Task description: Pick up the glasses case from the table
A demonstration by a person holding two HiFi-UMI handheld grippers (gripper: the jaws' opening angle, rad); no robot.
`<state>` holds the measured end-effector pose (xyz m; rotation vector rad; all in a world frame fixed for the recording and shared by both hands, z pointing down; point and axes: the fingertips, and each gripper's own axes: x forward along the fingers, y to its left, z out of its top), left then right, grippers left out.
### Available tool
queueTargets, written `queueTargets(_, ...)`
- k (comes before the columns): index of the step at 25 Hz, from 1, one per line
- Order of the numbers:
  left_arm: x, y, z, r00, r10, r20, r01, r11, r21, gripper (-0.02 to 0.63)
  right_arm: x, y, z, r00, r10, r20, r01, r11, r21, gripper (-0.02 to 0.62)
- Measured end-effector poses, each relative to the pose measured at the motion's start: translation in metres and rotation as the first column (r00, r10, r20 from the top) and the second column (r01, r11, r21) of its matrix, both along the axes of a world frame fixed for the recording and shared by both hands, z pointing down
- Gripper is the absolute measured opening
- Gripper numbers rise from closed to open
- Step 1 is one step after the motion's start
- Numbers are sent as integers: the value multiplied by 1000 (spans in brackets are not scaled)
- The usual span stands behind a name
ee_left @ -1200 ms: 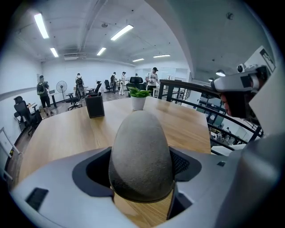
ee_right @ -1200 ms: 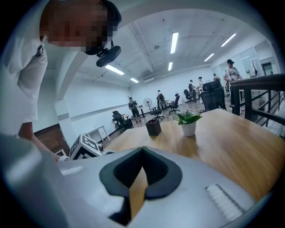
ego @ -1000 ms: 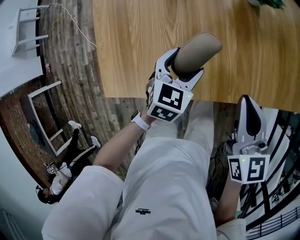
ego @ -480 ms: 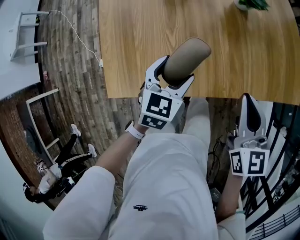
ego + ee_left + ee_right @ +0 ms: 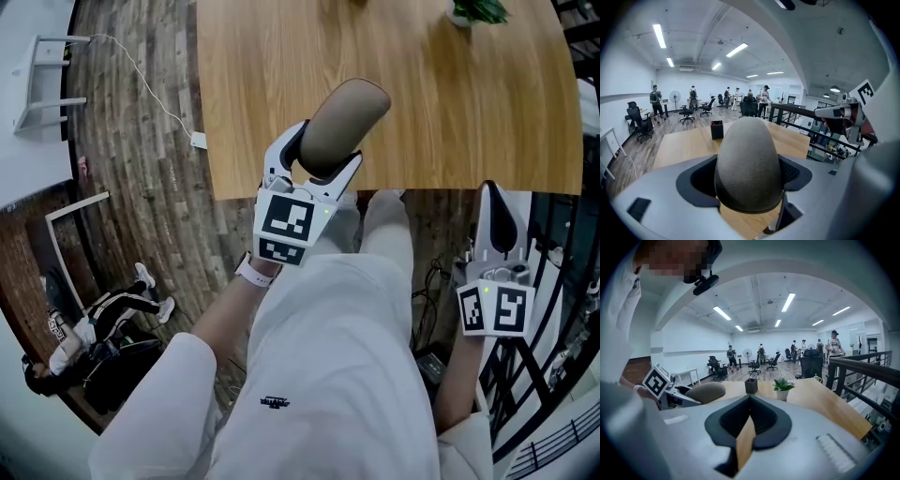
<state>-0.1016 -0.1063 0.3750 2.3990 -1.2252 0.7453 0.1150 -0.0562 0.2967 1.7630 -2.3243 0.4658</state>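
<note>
The glasses case [image 5: 344, 120] is a taupe, rounded oblong, and my left gripper [image 5: 322, 157] is shut on its near end. It is held tilted in the air over the near edge of the wooden table [image 5: 450, 103]. In the left gripper view the case [image 5: 749, 164] fills the space between both jaws of the left gripper [image 5: 748, 182]. My right gripper [image 5: 494, 199] hangs below the table's near right edge, shut with nothing in it. In the right gripper view its jaws meet at the right gripper [image 5: 749, 399], and the case [image 5: 705, 392] shows at the left.
A small potted plant [image 5: 473, 9] and a black pen holder [image 5: 751, 385] stand on the far part of the table. A black railing [image 5: 562, 309] runs at the right. A white cable and plug [image 5: 199, 141] lie on the plank floor at the left. People and office chairs are far off.
My left gripper, still shut on the case, has drifted left along the table's near edge. The right gripper has stayed where it was, shut.
</note>
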Motion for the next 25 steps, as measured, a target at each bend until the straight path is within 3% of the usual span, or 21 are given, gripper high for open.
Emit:
queueTargets(5,-22,18,-38,999,-32,-22,32,999,32,368,-11,14,-35,1000,11,2,-11,999,40,11)
queueTargets(10,-36,28,-54,997,-66,-48,68,997,37,368,-27,17,-54,999,-37,-32,40,996,79,11)
queueTargets(25,-56,48,-110,992,-78,-100,90,988,127,368,-50,39,-97,993,-52,-109,72,979,188,11)
